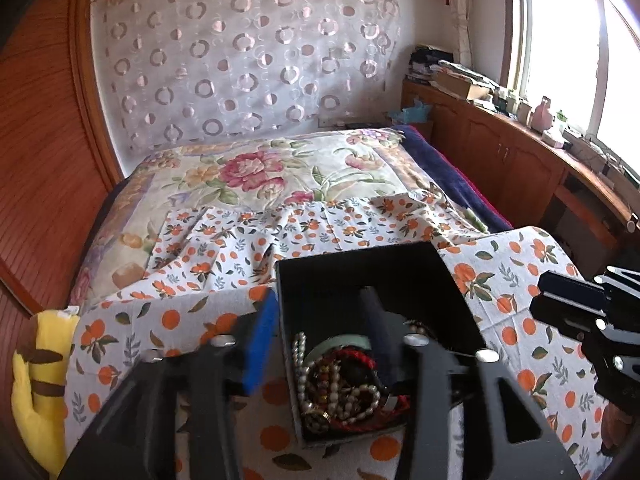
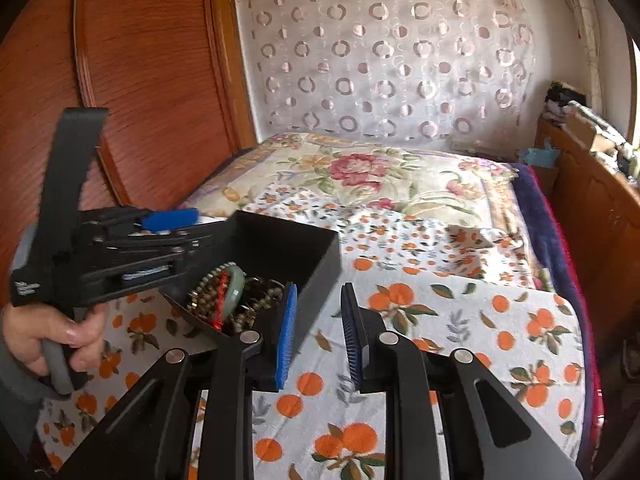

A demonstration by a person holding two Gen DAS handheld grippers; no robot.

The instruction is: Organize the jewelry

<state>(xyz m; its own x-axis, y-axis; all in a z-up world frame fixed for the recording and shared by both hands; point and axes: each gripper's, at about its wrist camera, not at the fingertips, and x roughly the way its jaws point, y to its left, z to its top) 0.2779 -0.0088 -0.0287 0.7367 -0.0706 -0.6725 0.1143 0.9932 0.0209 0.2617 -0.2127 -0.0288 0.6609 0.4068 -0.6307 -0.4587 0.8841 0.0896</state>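
A black open box holds a heap of jewelry: pearl strands, red cords and a pale green bangle. My left gripper is shut on the box's left wall, one blue pad outside and one finger inside. In the right wrist view the box is tilted and lifted off the cloth, held by the left gripper, with the jewelry piled in its low corner. My right gripper is open and empty, just right of the box over the orange-print cloth.
The orange-print cloth covers the near surface, with a floral bedspread behind. A yellow plush toy lies at the left edge. A wooden wardrobe stands left, and a cluttered wooden cabinet under the window at the right.
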